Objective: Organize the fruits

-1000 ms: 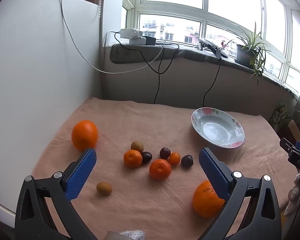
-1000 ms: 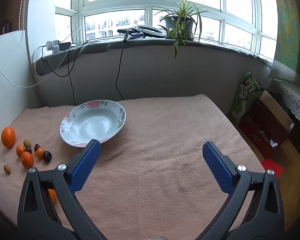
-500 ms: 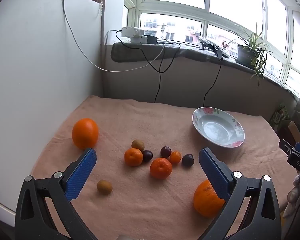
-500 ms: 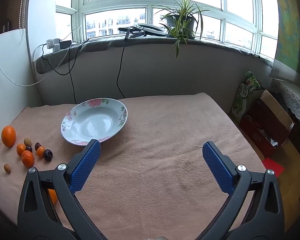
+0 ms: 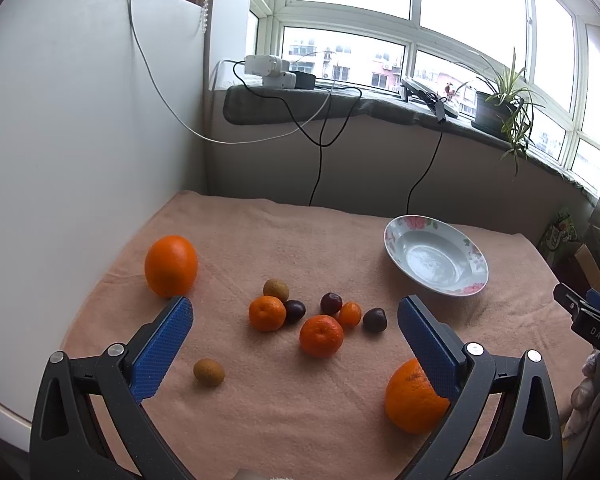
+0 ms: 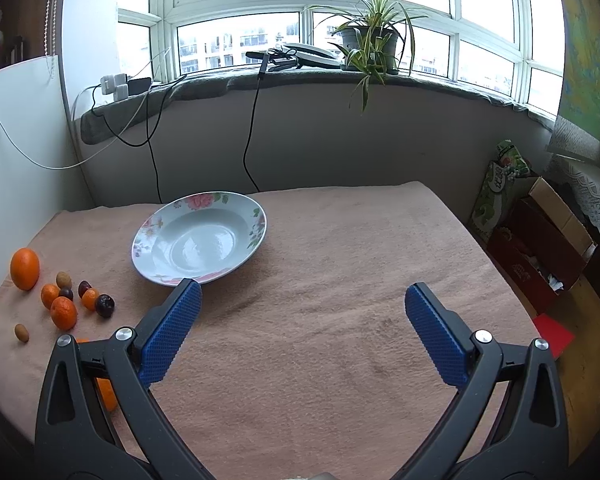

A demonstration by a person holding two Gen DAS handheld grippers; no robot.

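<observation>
Nothing has been sorted yet: the plate (image 5: 436, 260) is seen empty at two o'clock in the left wrist view, and every fruit is left on the towel (image 5: 300, 408). The left gripper (image 5: 296, 332) is held spread, clasping nothing; the right gripper (image 6: 303, 320) likewise. A large orange (image 5: 171, 266) lies at ten o'clock, a mandarin (image 5: 321, 336) between the jaws, a plum (image 5: 375, 319) beside it.

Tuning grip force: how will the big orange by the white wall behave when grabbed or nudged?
The big orange looks round and free-standing on the towel, so a nudge probably rolls it. It's wide, likely needing nearly fully spread fingers. Its firm-looking rind should tolerate a moderate squeeze.
</observation>
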